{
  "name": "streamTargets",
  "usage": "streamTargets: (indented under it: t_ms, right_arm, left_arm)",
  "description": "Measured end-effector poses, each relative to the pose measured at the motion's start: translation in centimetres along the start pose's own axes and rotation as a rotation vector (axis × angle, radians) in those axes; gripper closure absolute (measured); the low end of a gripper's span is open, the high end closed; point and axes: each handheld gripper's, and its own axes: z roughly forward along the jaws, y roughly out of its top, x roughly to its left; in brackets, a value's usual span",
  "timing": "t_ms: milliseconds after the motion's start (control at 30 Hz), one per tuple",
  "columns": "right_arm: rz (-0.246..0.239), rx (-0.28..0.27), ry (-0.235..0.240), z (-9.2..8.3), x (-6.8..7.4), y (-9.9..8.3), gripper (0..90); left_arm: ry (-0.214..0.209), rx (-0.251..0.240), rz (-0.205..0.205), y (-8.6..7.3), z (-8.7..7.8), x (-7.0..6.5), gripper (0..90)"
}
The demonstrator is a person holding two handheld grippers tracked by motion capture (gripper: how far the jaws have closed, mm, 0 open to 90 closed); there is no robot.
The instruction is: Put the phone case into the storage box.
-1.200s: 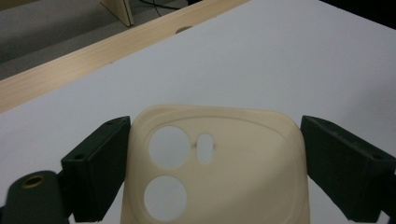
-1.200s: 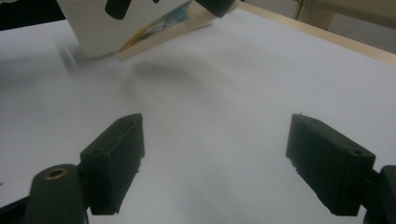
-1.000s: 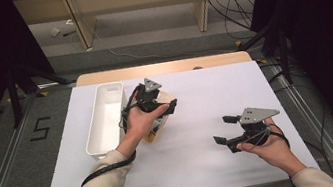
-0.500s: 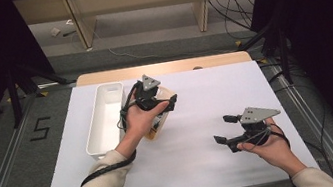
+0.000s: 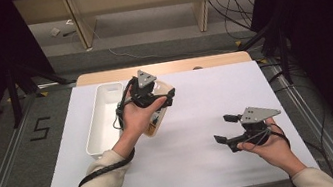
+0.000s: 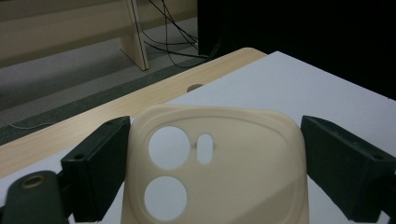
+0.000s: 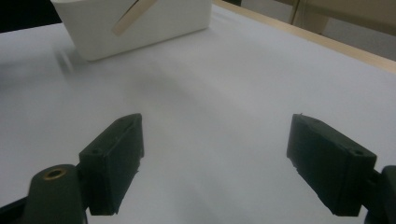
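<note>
Now the left gripper (image 5: 156, 106) is clamped on a cream phone case (image 6: 215, 172) lifted above the surface (image 5: 196, 99) beside the white bin (image 5: 102, 119), probably its next destination, while the right gripper (image 5: 224, 129) rests wide open, empty.

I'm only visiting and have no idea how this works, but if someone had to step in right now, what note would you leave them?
Left gripper: shut on the cream phone case, held by its side edges above the white sheet, next to the white bin.
Right gripper: open, nothing between its jaws, hovering over the sheet at the right.
Done: the case is picked up.
Left: probably placing the case in the bin, though that is a guess. I cannot tell whether the bin holds anything.
</note>
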Motion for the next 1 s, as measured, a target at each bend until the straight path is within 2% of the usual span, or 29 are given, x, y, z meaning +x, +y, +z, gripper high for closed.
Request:
streamTargets:
  t_ms: [333,1000]
  right_arm:
    - [0.006,-0.008,-0.019,-0.4,-0.4,-0.1,19.7]
    - [0.008,-0.008,-0.017,-0.3,-0.4,-0.1,19.7]
  left_arm:
    - [0.014,-0.027,-0.015,0.9,-1.0,0.5,11.4]
    - [0.046,-0.063,-0.031,1.8,-2.2,1.7,11.4]
